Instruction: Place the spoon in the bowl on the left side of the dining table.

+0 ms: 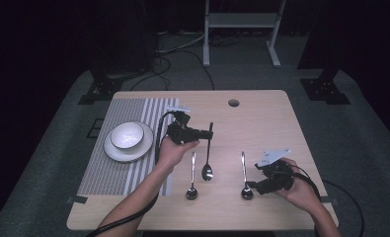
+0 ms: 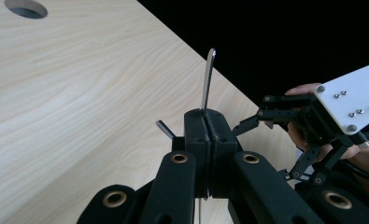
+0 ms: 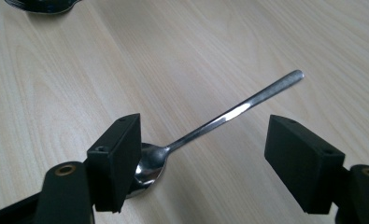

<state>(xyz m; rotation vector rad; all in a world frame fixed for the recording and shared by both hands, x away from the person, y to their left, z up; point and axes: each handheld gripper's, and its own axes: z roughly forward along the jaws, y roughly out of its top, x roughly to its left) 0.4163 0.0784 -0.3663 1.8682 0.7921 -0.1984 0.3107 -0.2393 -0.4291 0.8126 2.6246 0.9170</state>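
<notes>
While the wooden table (image 1: 261, 113) carries a striped mat (image 1: 111, 168) with a bowl (image 1: 127, 136) on a plate (image 1: 114, 150), 3 spoons sit toward its near edge. Left tongs (image 1: 205, 133) are clamped tight on the middle spoon (image 1: 208, 153), gripping its handle near the far tip. Right tongs (image 3: 203, 161) gape wide, holding nothing, astride the rightmost spoon (image 3: 219, 119), whose long axis runs bowl-near to handle-far, so that right hand is nearer it.

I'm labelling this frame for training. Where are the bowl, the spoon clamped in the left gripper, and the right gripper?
bowl (image 1: 127, 135), high view, its white inside.
spoon clamped in the left gripper (image 2: 208, 79), left gripper view, its handle.
right gripper (image 3: 203, 161), right gripper view, midway between its open fingertips.
</notes>
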